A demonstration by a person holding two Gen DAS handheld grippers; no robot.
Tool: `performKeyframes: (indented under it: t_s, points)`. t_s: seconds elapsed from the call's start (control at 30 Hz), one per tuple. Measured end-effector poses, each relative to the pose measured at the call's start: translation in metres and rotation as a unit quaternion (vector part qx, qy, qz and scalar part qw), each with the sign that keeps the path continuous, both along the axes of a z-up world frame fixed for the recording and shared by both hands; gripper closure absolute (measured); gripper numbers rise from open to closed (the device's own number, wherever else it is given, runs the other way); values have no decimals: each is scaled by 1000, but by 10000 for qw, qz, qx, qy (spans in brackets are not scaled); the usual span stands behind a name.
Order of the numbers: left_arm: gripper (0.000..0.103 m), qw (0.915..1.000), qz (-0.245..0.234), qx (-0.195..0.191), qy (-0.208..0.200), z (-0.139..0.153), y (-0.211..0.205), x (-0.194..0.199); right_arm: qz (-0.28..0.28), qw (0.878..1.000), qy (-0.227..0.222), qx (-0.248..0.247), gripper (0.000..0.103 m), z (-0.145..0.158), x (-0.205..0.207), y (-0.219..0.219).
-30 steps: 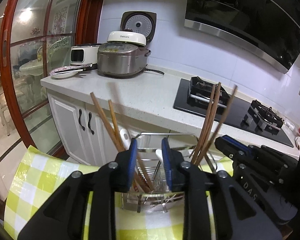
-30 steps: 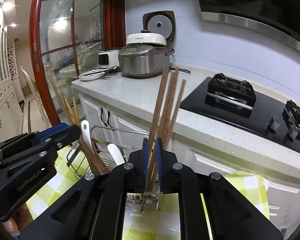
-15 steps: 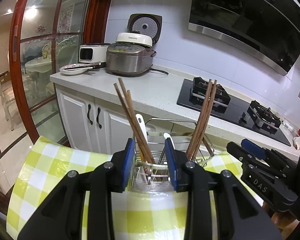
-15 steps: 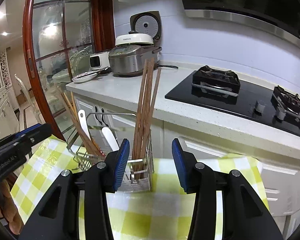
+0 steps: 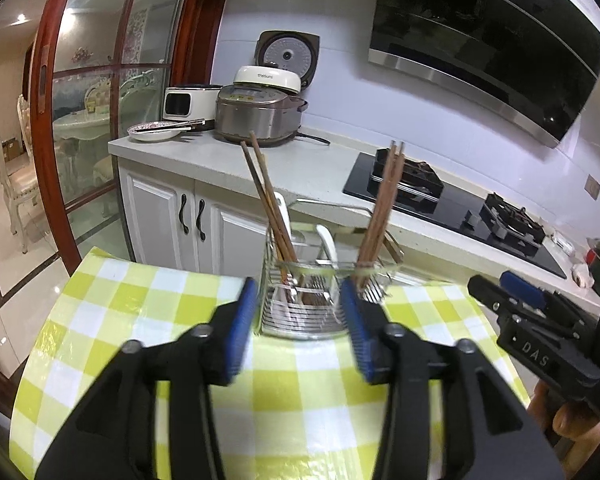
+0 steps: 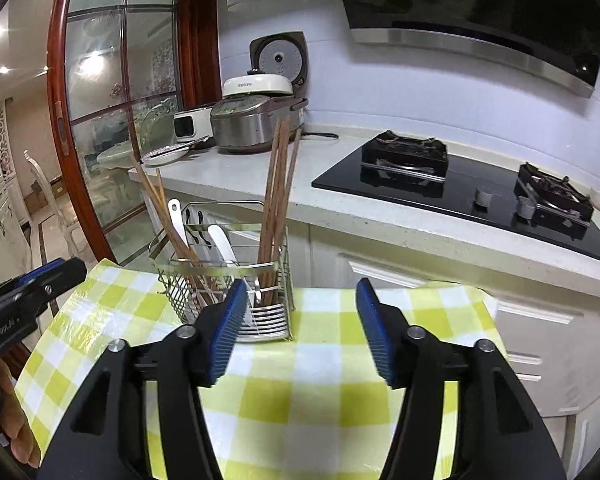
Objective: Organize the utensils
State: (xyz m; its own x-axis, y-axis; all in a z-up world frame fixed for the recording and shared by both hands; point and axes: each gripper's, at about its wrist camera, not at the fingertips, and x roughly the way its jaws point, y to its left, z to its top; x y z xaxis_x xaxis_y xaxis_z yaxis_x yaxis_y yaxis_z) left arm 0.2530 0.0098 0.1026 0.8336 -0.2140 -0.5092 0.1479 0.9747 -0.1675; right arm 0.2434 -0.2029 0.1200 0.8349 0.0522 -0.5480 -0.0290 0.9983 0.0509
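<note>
A wire utensil caddy (image 5: 300,316) stands on the yellow-green checked tablecloth (image 5: 140,320). One bundle of brown chopsticks (image 5: 268,208) leans in its left compartment, and another bundle (image 5: 380,208) stands in the right one. White spoons (image 5: 326,240) sit between them. My left gripper (image 5: 298,300) hovers just short of the caddy, its jaws opening with nothing pressed between them. In the right wrist view, the right gripper (image 6: 302,296) is drawn back to the right of the caddy (image 6: 268,320). Its jaws are opening and empty, clear of the right chopsticks (image 6: 278,200).
Behind the table runs a white counter (image 5: 320,168) with rice cookers (image 5: 260,116), a plate (image 5: 156,132) and a black gas hob (image 6: 460,184). White cabinets (image 5: 172,220) stand below it and a range hood (image 5: 480,40) hangs above. A red-framed glass door (image 5: 80,100) is at the left.
Both grippers drew back from the caddy and their jaws widened. The right gripper let go of the chopstick bundle, which now stands in the caddy's right compartment.
</note>
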Motion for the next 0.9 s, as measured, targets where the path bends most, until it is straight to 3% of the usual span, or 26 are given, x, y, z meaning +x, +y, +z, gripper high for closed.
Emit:
performKeyframes:
  t_s: [0.07, 0.13, 0.27, 0.47, 0.73, 0.9]
  points:
    - [32, 9999, 64, 44, -120, -1, -3, -15, -105, 9998, -148, 36, 26, 2, -14, -5]
    - [21, 9995, 111, 140, -267, -2, -10, -32, -224, 9993, -281, 74, 19, 3, -30, -12]
    - [4, 9988, 97, 295, -381, -9, -25, -58, -353, 9986, -384, 86, 19, -5, -55, -23]
    - [4, 9984, 98, 400, -388, -21, -37, -69, -401, 9989, -231, 59, 19, -21, -66, -33]
    - [4, 9985, 146, 292, -429, -24, -36, -56, -344, 9993, -155, 74, 19, -30, -59, -35]
    - [4, 9971, 327, 544, -423, -24, -42, -55, -357, 9993, -85, 119, 19, -36, -56, -39]
